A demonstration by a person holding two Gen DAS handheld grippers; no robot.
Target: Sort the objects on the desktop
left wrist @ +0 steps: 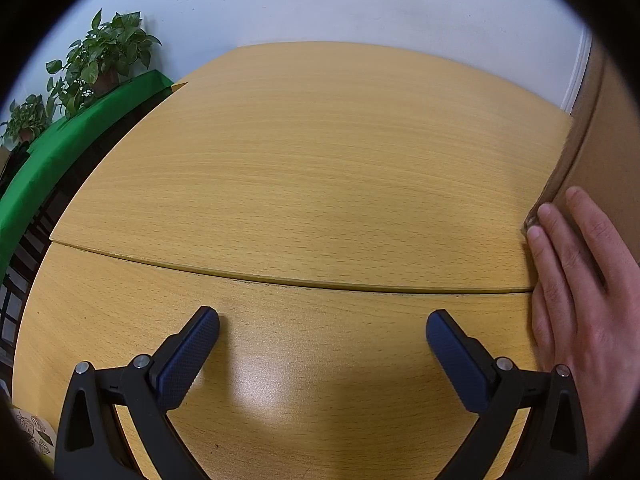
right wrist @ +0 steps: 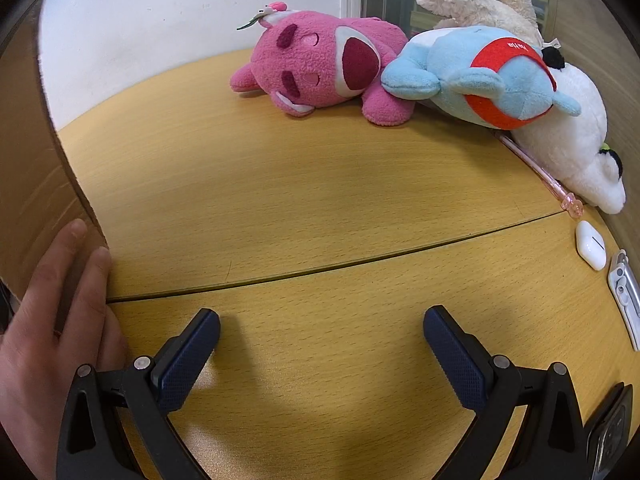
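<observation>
Both pairs of fingers stand wide apart and empty: the left gripper (left wrist: 322, 330) and the right gripper (right wrist: 322, 330) hover low over the bare near table (right wrist: 304, 200). Sorting looks barely begun. The pink plush (right wrist: 320, 68), blue plush (right wrist: 480, 80), white plush (right wrist: 576, 148), pink pen (right wrist: 536, 168) and earbud case (right wrist: 590, 245) lie far right, while a hand (right wrist: 52, 312) rests against a cardboard box (right wrist: 28, 168) at the left.
</observation>
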